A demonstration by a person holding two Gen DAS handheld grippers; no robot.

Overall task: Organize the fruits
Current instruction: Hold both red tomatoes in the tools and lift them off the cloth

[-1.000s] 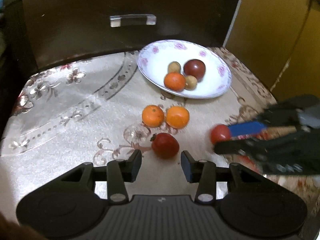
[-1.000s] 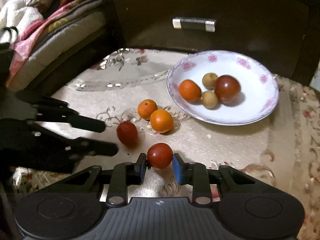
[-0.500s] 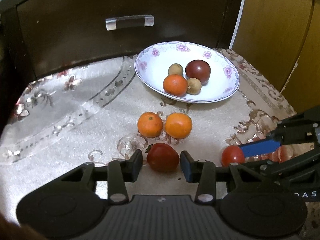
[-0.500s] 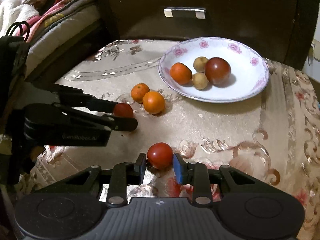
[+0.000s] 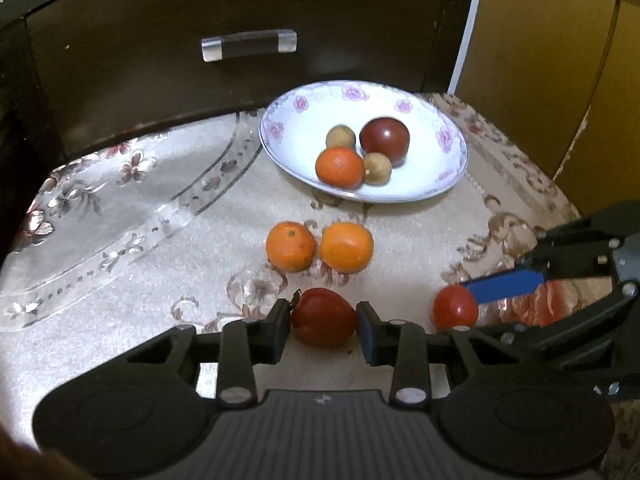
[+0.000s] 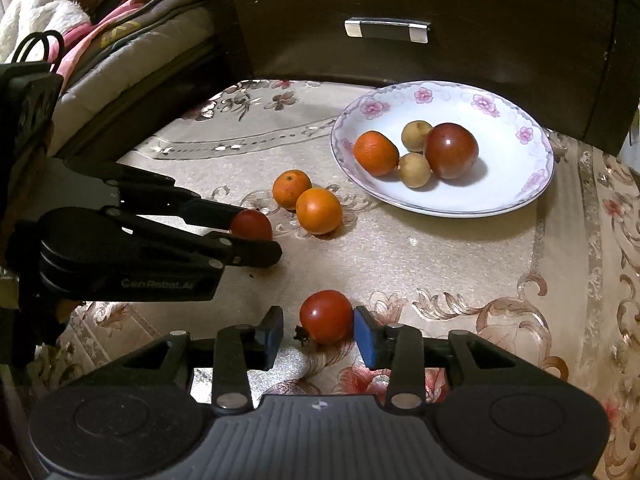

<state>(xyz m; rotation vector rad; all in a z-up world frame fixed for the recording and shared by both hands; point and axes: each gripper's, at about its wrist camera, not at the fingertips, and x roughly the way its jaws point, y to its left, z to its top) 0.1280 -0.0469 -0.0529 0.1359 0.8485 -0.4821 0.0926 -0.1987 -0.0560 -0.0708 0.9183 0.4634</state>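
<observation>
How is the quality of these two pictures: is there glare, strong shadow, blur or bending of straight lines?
Left wrist view: fisheye bends the drawer edge; the cloth at left is washed out by glare; the plate is slightly soft. Right wrist view: sharper; fruit casts soft shadows on the plate; a highlight sits on the dark tomato; corners are dark.

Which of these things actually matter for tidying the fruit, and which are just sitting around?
Part of the job:
- plate holding some fruit
- two oranges on the cloth
- two red tomatoes, one between each gripper's fingers

Just lying about:
- dark drawer
- bedding
</observation>
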